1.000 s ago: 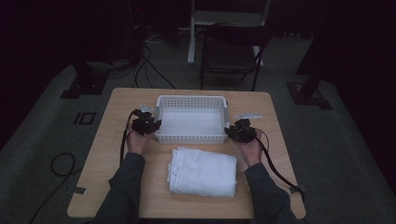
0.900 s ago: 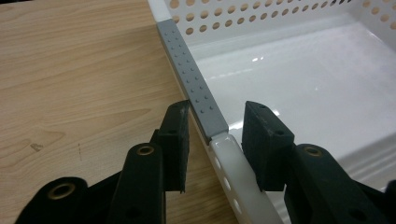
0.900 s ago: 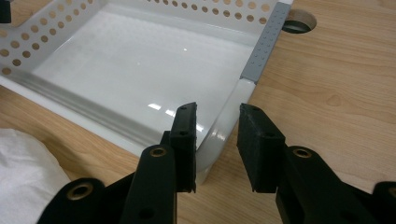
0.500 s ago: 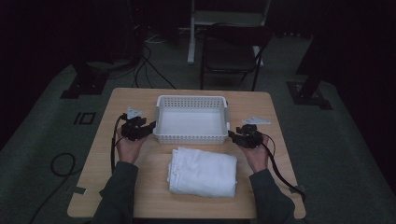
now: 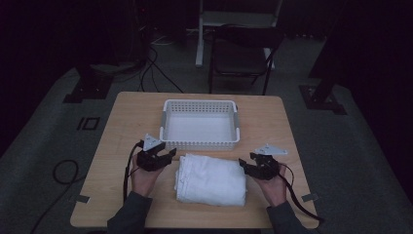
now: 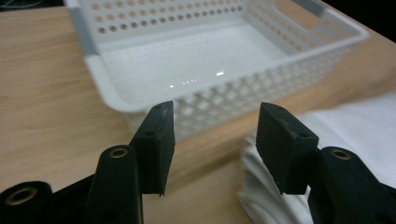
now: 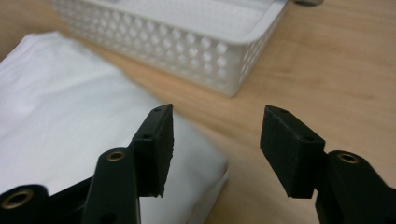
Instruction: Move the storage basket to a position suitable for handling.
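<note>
Both grippers, left [image 5: 168, 153] and right [image 5: 245, 165], flank the towel [image 5: 211, 179] (folded, white), jaws just opening, empty, near the basket [image 5: 200, 145].

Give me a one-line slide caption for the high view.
Left gripper and right gripper, jaws open, flank a folded white towel before an empty white basket.
</note>
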Motion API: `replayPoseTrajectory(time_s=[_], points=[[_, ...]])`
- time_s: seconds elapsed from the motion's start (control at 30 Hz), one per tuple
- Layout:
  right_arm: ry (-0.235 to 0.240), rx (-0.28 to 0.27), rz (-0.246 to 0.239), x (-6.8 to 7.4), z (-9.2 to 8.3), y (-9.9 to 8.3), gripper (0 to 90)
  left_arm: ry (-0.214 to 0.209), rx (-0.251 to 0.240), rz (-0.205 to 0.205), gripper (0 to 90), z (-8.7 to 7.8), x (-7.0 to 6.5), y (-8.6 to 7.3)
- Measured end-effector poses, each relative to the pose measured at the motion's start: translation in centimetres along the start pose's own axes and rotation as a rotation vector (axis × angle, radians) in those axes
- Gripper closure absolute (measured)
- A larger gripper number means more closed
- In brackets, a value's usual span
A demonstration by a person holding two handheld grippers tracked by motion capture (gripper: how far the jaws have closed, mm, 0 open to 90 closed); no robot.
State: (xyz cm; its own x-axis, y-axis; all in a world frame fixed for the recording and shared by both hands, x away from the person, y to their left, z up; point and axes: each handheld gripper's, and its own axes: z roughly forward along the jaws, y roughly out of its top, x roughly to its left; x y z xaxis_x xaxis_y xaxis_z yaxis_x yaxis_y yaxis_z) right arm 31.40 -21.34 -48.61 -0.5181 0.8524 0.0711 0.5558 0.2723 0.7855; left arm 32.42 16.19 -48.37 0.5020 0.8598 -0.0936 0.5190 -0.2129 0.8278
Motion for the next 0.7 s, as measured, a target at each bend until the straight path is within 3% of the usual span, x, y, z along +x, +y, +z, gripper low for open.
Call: replayPoseTrajectory(time_s=[0.07, 0.1, 0.33, 0.5, 0.7], points=[[0.005, 0.004, 0.000, 0.2, -0.1, -0.3, 43.2, -0.007, 0.003, -0.003, 45.6, -0.1, -0.3, -0.3], [0.013, 0.009, 0.002, 0.4, -0.2, -0.7, 42.6, -0.031, 0.016, -0.001, 45.6, -0.2, -0.8, -0.7], [0.029, 0.032, 0.020, 1.4, -1.1, -3.0, 39.7, -0.051, 0.057, 0.015, 43.4, -0.4, -2.5, -2.7], [0.055, 0.070, 0.026, 1.8, -0.6, -4.2, 39.8, -0.072, 0.089, 0.032, 43.5, 0.1, -3.5, -3.9], [0.086, 0.121, 0.048, 2.0, 0.6, -4.5, 44.8, -0.103, 0.115, 0.016, 45.8, 0.7, -3.2, -4.4]])
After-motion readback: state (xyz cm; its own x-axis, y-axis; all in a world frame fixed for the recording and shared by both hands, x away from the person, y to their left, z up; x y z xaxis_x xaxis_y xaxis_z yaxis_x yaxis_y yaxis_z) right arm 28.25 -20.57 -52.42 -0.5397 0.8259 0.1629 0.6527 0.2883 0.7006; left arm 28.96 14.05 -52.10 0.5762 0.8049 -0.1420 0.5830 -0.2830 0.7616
